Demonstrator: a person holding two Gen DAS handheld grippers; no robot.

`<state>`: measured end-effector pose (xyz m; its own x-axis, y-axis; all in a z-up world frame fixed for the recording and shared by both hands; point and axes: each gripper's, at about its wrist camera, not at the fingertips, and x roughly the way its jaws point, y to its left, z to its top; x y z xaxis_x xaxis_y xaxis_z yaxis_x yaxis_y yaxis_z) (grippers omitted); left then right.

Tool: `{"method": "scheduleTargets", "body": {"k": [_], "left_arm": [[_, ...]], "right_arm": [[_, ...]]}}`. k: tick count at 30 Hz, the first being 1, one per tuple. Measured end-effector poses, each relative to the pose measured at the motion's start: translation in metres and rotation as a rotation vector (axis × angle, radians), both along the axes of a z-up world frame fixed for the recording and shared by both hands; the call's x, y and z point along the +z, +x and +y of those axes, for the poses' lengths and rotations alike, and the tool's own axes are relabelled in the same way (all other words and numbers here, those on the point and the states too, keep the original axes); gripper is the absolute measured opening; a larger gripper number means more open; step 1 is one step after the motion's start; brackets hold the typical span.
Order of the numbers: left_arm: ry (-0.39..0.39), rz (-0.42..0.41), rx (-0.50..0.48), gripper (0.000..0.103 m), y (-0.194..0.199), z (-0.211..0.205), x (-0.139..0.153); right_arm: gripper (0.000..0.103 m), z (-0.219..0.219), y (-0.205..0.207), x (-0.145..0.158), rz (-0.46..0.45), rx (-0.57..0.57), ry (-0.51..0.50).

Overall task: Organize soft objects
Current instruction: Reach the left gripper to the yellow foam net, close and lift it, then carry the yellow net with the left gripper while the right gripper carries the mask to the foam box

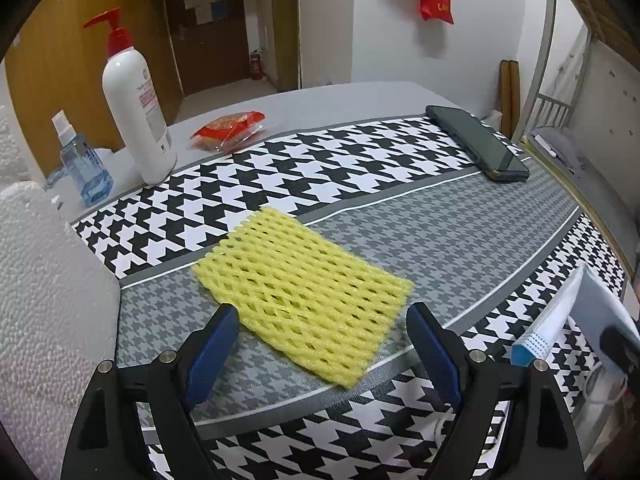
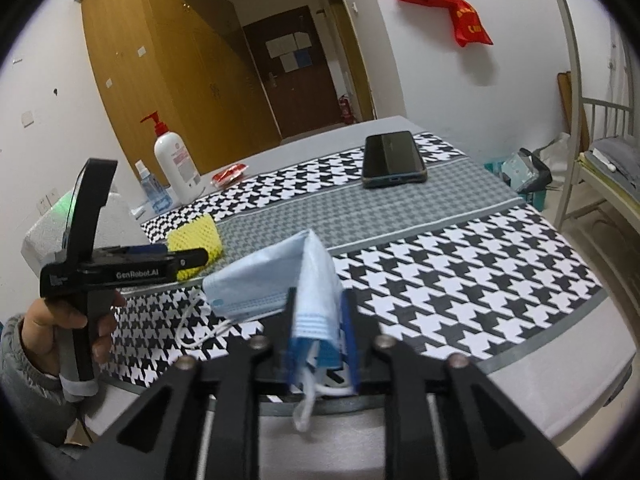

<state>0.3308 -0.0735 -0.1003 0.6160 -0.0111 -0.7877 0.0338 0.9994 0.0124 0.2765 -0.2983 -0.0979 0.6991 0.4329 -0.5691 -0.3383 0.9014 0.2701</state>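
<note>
1. Left gripper: fingers spread wide and empty, poised over the near edge of the yellow foam fruit net.
2. The net lies flat on the houndstooth mat at centre frame, just ahead of the fingertips; its long axis runs upper left to lower right.
3. Right gripper: fingers partly parted, with the blue face mask between them; whether the pads press it cannot be told.
4. Judgement: the left hand is nearer the net.
</note>
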Motion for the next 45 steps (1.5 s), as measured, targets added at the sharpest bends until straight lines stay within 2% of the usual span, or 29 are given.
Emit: {"method": "scheduleTargets", "body": {"k": [2, 3, 11, 17, 19, 22, 28, 45], "left_arm": [[-0.006, 0.006, 0.006, 0.082, 0.004, 0.001, -0.002], [-0.006, 0.013, 0.006, 0.077, 0.005, 0.002, -0.003], [-0.013, 0.018, 0.024, 0.06, 0.011, 0.005, -0.007], [-0.018, 0.001, 0.033, 0.04, 0.013, 0.01, -0.006], [-0.022, -0.003, 0.034, 0.03, 0.012, 0.011, -0.005], [-0.032, -0.006, 0.017, 0.025, 0.01, 0.011, -0.003], [-0.029, -0.055, -0.027, 0.022, -0.005, 0.006, 0.009], [-0.025, -0.197, -0.131, 0.022, -0.06, -0.001, 0.053]], "right_arm": [[0.059, 0.0, -0.002, 0.0, -0.012, 0.008, 0.004], [0.064, 0.0, -0.002, 0.001, -0.017, 0.01, 0.009], [0.066, 0.0, -0.001, -0.002, -0.009, 0.016, 0.003], [0.066, 0.001, 0.001, -0.009, 0.017, 0.01, -0.005], [0.066, 0.002, 0.0, -0.01, 0.02, 0.016, -0.008], [0.066, 0.003, 0.0, -0.011, 0.021, 0.021, -0.008], [0.066, 0.003, -0.002, -0.01, 0.023, 0.012, -0.02], [0.066, 0.005, 0.0, -0.004, 0.036, -0.008, -0.027]]}}
